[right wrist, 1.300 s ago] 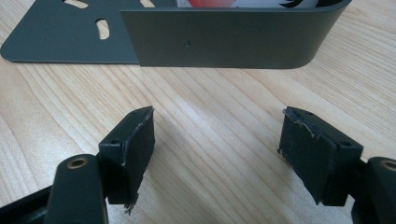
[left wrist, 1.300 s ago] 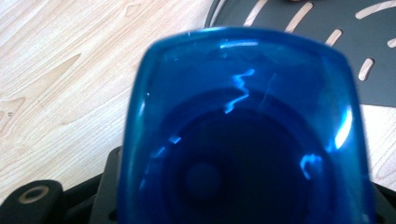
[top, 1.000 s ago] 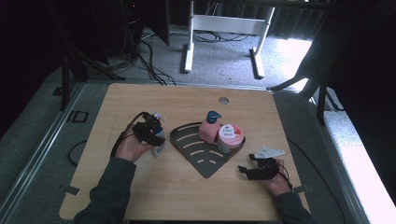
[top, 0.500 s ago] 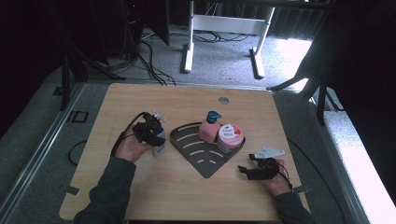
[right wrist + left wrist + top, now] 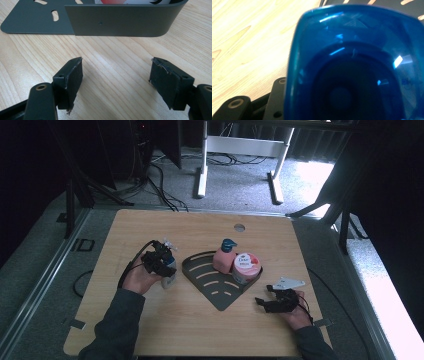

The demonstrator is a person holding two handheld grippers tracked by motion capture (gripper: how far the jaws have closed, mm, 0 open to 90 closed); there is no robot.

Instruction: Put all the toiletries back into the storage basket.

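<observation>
Table (image 5: 200, 325): light wooden top; carries every item listed below; a round hole near its far edge
Left gripper (image 5: 161, 261): held in the person's left hand at the left of the dark rack; set over a bottle that stands on the table; its fingers have just been closing with the bottle between them; whether the pads already press on it cannot be told
Blue bottle (image 5: 352, 65): translucent blue plastic, seen close and blurred in the left gripper view, between the fingers; in the high view its pale lower body (image 5: 169, 279) shows under the gripper, just left of the rack, resting upright on the table
Corner rack (image 5: 212, 282): dark grey metal, quarter-round shape with curved slots in its floor and a low wall along two sides; at mid-table, between the two grippers
Pink pump bottle (image 5: 224, 257): teal pump head; upright inside the rack at its back corner
Round jar (image 5: 247, 266): white lid with red marking; inside the rack, touching or just beside the pump bottle, at its right
Right gripper (image 5: 265, 303): held in the person's right hand, low over the table near the rack's right end; fingers (image 5: 72, 75) released, spread wide, bare wood between them; rack wall (image 5: 120, 22) just ahead of them
</observation>
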